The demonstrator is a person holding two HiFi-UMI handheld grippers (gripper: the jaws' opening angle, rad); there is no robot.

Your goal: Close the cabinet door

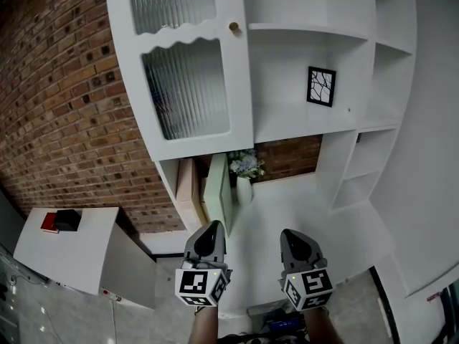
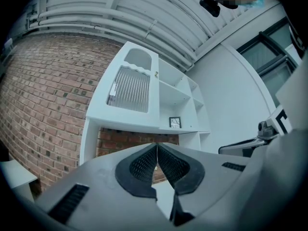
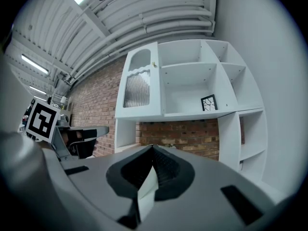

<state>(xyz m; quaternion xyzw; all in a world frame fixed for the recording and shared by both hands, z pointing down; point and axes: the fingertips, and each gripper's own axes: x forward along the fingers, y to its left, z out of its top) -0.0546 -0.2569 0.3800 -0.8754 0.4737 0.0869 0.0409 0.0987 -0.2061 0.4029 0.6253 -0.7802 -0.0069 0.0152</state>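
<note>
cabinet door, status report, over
Left gripper and right gripper shut, empty, clear of cabinet. Door looks closed already. Nothing blocking it.

**What sits on your shelves and table**

You face a white cabinet (image 1: 338, 156) against a brick wall (image 1: 64, 120). On one open shelf (image 1: 287, 124) a small picture in a black frame (image 1: 320, 86) stands upright, near the right side. Below, the white counter (image 1: 301, 213) holds a white vase (image 1: 244, 190) with flowers (image 1: 246, 165). Just beside the vase, two flat things stand on edge, one pale green (image 1: 217, 199) and one tan (image 1: 188, 192). To your left, a white table (image 1: 79, 256) holds a red thing (image 1: 49, 223) touching a black thing (image 1: 67, 219).
</note>
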